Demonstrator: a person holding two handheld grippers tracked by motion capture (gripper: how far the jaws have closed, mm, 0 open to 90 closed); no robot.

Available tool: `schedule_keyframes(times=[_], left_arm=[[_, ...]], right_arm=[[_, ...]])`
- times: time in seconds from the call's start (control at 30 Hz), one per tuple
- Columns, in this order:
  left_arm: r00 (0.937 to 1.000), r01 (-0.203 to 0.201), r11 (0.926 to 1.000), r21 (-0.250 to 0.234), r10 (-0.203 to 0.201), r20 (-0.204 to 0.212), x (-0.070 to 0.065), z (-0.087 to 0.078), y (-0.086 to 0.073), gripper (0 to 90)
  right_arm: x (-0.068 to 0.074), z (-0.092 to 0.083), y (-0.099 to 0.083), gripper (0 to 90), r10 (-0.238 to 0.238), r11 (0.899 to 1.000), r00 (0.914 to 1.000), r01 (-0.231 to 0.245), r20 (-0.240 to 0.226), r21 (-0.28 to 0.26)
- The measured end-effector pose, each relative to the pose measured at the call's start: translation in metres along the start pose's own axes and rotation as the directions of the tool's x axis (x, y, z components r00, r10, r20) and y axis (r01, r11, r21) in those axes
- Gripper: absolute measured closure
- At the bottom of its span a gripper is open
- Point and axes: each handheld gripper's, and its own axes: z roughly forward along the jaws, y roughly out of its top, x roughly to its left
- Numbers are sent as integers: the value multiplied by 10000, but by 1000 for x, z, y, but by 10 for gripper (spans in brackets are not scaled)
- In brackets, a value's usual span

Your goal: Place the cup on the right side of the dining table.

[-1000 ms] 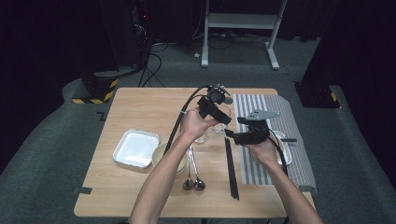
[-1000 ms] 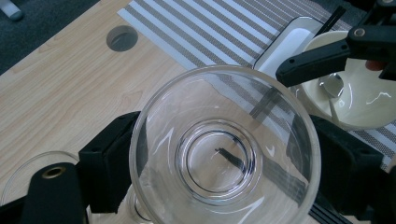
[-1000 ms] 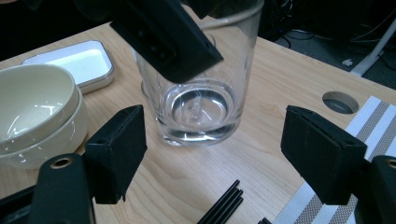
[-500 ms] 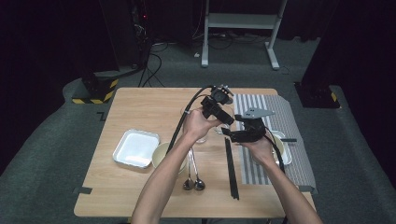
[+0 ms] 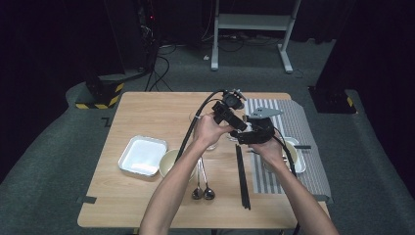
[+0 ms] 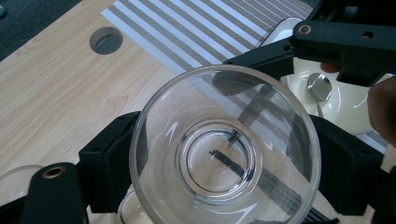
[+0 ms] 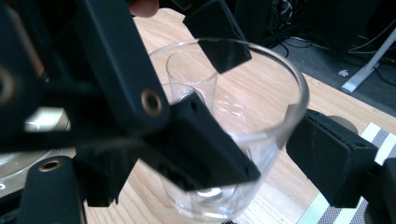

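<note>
I hold clear round drinking glass (image 6: 224, 149) in both grippers, raised over middle of wooden table (image 5: 147, 117), near mat edge. Left gripper (image 6: 224, 154) clenched on its wall, right gripper (image 7: 219, 154) too. Step: handover, I judge. Next: one releases, slowly.

Clear glass (image 6: 224, 154); grey-white striped mat (image 5: 293, 120); white tray (image 5: 143, 155).

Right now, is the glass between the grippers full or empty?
Empty: through the glass its clear base and the striped mat beneath show undistorted; no liquid line in the right gripper view either.
</note>
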Motion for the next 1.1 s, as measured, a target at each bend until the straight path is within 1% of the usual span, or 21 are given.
schedule_keyframes(times=[0.1, 0.23, 0.43, 0.57, 0.8, 0.97, 1.1], left_arm=[[10000, 32, 10000, -37, -32, -8, -1, 0, 1, 184], [10000, -13, 10000, 62, 13, 7, 0, 1, 1, 184], [10000, -17, 10000, 87, 17, -7, -2, 4, 1, 184], [10000, 49, 9999, 111, -49, -8, -2, 6, 2, 184], [10000, 32, 9998, 188, -32, -15, -1, 9, 0, 183], [9999, 66, 9998, 180, -68, 146, 0, 11, -1, 183], [10000, -30, 9999, 162, 28, 91, -1, 10, -1, 182]], right_arm=[[0, 2, 1, 180, 19, 10000, 10000, -19, -16, -18], [-1, 4, 2, 179, 43, 10000, 10000, -43, -8, 68], [-2, 7, 1, 179, 124, 9998, 9999, -125, 20, 157], [-2, 9, 1, 181, 9, 9998, 10000, -11, 76, 220], [-1, 11, 1, 189, 91, 9992, 9999, -96, 128, 387], [1, 12, 0, 194, 91, 9985, 9994, -108, 330, 545], [2, 11, 1, 196, 89, 9986, 9992, -109, 393, 526]])
